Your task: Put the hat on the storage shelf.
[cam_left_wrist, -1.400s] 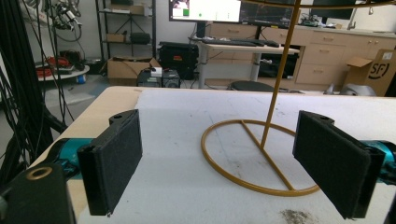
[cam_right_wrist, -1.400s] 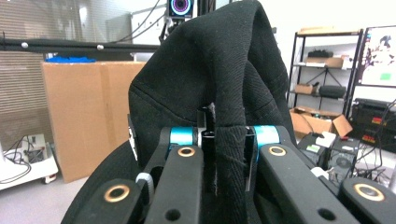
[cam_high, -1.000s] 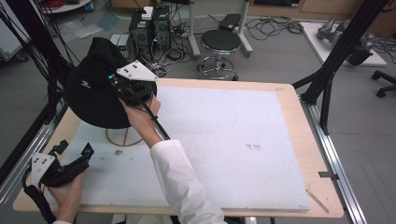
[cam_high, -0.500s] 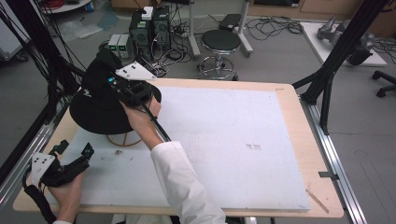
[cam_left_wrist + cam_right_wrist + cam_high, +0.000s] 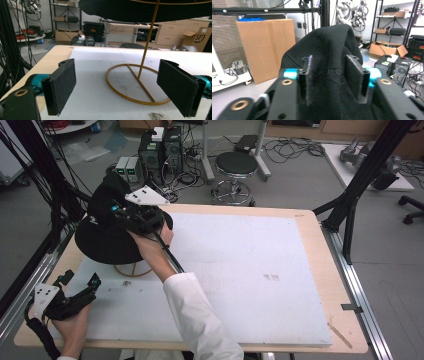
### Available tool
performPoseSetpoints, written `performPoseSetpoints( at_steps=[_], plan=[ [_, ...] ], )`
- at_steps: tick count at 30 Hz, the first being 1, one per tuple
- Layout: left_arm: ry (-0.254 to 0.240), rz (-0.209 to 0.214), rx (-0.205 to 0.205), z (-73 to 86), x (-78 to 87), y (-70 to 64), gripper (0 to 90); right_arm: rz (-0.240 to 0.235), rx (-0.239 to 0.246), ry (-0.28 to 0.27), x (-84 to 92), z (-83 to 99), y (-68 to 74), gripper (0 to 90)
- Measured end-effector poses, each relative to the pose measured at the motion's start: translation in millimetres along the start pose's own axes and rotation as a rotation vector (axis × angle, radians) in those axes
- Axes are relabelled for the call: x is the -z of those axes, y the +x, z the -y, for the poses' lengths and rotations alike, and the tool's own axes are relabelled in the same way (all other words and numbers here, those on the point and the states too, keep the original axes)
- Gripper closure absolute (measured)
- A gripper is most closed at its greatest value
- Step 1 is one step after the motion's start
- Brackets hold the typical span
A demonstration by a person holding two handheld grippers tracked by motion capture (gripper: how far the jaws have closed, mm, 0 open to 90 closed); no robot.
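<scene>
My right gripper (image 5: 330,80) has just been opening, hat (image 5: 107,232) cloth between its pads, brim directly below; left gripper (image 5: 122,87) wide, empty, stand (image 5: 137,82) ahead.

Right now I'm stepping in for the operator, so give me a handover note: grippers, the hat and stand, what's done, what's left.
Right gripper: at the black hat's crown, fingers just been opening, cloth between them but seemingly no longer pinched.
Left gripper: open, nothing in it, low on the white mat facing the gold wire stand.
Hat sits on top of the stand, brim spread over the ring base.
Done: hat appears placed on the stand.
Left: probably draw the right gripper clear and check that the hat sits steady.
</scene>
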State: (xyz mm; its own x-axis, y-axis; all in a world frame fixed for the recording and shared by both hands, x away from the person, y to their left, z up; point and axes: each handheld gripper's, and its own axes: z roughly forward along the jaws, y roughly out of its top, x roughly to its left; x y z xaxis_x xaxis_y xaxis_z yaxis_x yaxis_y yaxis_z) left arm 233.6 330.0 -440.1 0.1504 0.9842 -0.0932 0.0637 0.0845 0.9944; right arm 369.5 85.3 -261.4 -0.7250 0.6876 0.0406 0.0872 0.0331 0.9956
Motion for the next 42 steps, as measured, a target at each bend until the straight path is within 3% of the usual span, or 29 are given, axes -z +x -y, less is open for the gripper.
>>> performPoseSetpoints(
  at_steps=[5,8,16,25,42],
  plan=[
    [-0.005,0.008,0.012,0.0,0.2,0.3,16.0,0.001,0.000,-0.008,6.5,-1.6,-0.6,45.9],
    [-0.009,0.011,0.013,-0.1,0.7,-0.4,16.0,0.041,-0.008,-0.022,12.4,-2.5,-2.6,39.0],
    [-0.007,0.021,0.009,-0.2,0.4,-2.9,16.0,0.076,-0.035,-0.036,31.0,1.7,-20.4,30.3],
    [-0.005,0.021,0.004,-0.1,0.5,-4.6,16.0,0.073,-0.041,-0.053,54.3,6.9,-31.7,28.6],
    [-0.005,0.022,-0.003,0.0,-0.3,-5.9,16.0,0.135,-0.036,-0.062,106.1,13.4,-63.3,26.3]
  ],
)
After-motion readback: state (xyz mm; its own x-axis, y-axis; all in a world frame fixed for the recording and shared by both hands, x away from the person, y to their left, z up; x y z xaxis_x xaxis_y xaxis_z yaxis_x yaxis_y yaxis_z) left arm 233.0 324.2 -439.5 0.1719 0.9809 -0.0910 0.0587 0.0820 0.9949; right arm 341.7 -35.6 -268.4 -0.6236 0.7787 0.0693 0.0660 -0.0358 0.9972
